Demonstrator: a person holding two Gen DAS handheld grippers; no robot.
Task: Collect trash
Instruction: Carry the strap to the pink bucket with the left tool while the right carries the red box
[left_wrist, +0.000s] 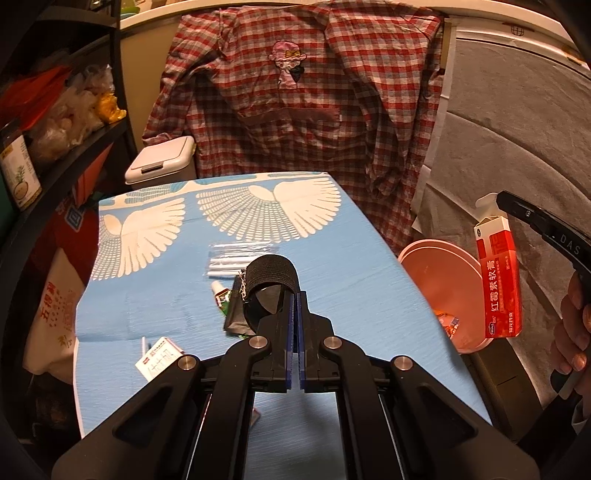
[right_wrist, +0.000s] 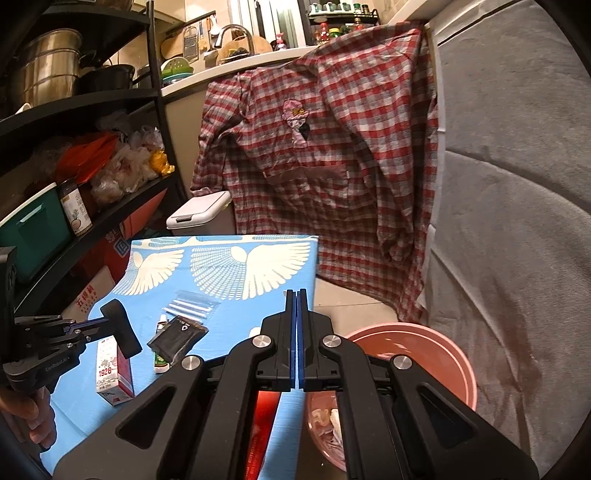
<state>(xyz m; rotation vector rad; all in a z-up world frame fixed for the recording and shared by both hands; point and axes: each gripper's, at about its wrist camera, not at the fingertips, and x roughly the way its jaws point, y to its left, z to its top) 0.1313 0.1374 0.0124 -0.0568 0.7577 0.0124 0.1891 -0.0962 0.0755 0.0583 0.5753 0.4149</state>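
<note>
Red and white cardboard marks the one box in a grip: the right gripper (left_wrist: 496, 212) is clamped on the open top flap of a red ointment box (left_wrist: 498, 280), which hangs upright in the air beside the table's right edge, over one pink basin (right_wrist: 458, 354) that stands on the floor. Scraps of trash already lie in the basin's bottom. In the right wrist view this gripper's two fingers (right_wrist: 291, 306) stand pressed together, with the red box showing below them.

One left gripper (left_wrist: 297, 299) is closed on a single black tape roll (left_wrist: 271, 282), pinching the roll's wall between its two blue-edged fingers and holding it above the blue table cover (left_wrist: 351, 266).

On the cover I count five loose things: one clear packet of white sticks (left_wrist: 240, 258), one small green-labelled tube (left_wrist: 221, 295), one black pouch (right_wrist: 177, 334), one red-and-white carton (right_wrist: 114, 373) near the left edge, and one small white item at the right edge, mostly hidden by the right gripper.

One checked shirt (left_wrist: 314, 110) hangs behind the table, and one white lidded bin (left_wrist: 160, 160) stands beside it. Two hands show, one on each gripper handle.
</note>
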